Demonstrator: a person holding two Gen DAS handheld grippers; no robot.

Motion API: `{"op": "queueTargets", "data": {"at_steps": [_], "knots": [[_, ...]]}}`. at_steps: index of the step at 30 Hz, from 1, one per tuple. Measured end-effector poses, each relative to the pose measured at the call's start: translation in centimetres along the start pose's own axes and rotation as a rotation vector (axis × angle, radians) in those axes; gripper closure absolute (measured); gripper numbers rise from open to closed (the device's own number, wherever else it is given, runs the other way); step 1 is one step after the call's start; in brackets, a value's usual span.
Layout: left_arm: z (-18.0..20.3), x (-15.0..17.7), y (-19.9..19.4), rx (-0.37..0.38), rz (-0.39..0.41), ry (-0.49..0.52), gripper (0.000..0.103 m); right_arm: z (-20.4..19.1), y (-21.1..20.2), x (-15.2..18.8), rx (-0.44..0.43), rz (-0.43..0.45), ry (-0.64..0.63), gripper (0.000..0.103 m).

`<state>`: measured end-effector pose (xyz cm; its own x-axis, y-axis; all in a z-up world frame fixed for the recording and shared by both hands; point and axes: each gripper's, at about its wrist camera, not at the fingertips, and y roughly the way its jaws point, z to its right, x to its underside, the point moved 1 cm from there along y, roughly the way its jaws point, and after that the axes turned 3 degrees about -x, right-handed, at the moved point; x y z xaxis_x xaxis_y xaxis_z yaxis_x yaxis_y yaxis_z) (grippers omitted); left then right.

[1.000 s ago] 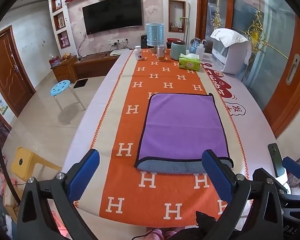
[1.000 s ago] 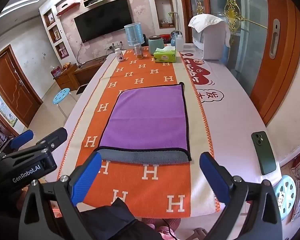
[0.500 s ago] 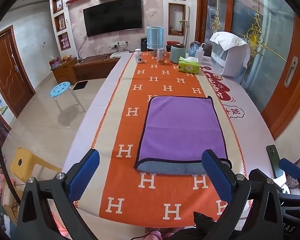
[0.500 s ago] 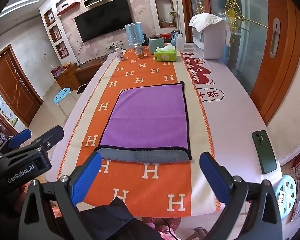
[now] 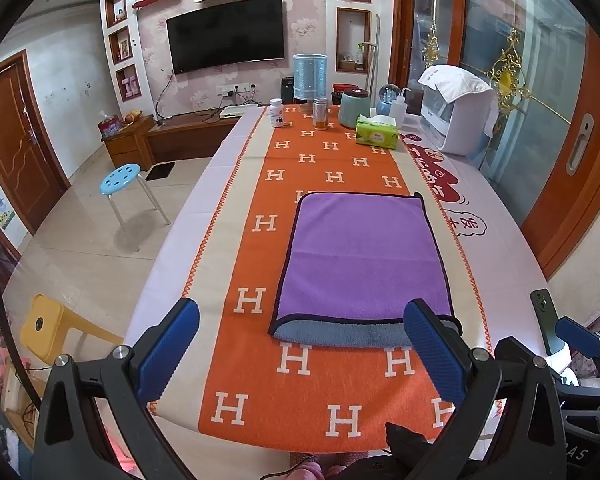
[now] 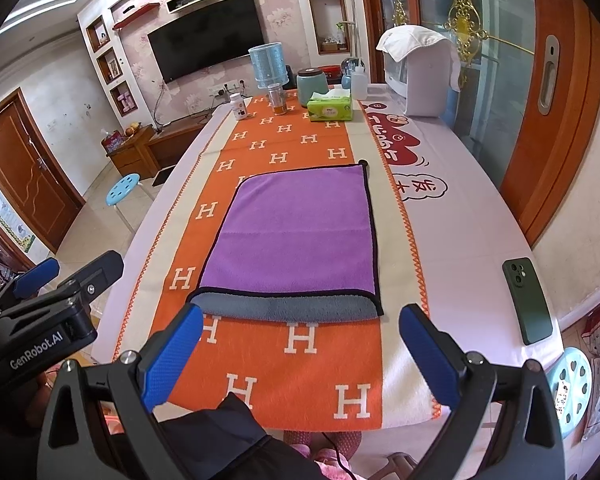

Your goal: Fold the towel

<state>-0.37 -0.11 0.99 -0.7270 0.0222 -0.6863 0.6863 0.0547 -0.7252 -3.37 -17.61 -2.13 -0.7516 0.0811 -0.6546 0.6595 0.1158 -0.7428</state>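
Observation:
A purple towel (image 5: 364,256) with a dark border lies flat on the orange H-patterned runner (image 5: 300,380), folded so its grey underside shows as a strip along the near edge (image 5: 340,334). It also shows in the right wrist view (image 6: 296,236). My left gripper (image 5: 300,340) is open and empty, held back above the table's near edge. My right gripper (image 6: 300,344) is open and empty, likewise short of the towel. The left gripper's body shows at the left of the right wrist view (image 6: 48,312).
A dark green phone (image 6: 526,300) lies right of the runner near the table edge. At the far end stand a tissue box (image 5: 377,136), jars, a teal pot (image 5: 354,109) and a white appliance (image 5: 456,120). A blue stool (image 5: 120,174) stands left of the table.
Both grippers have drawn back and risen slightly, so the towel looks a little farther away. The towel has not moved. Both jaws stay open.

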Motion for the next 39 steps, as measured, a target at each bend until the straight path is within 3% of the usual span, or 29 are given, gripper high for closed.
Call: {"op": "queueTargets", "data": {"at_steps": [20,39], "knots": [[-0.6,0.3,0.3,0.039,-0.031,-0.006,0.001,-0.2,0.4,0.6,0.035,-0.021,0.007,0.004],[-4.3,2.0,5.3,0.136,-0.159,0.006,0.001,-2.1,2.7,2.5,0.089,-0.052,0.098,0.004]]}}
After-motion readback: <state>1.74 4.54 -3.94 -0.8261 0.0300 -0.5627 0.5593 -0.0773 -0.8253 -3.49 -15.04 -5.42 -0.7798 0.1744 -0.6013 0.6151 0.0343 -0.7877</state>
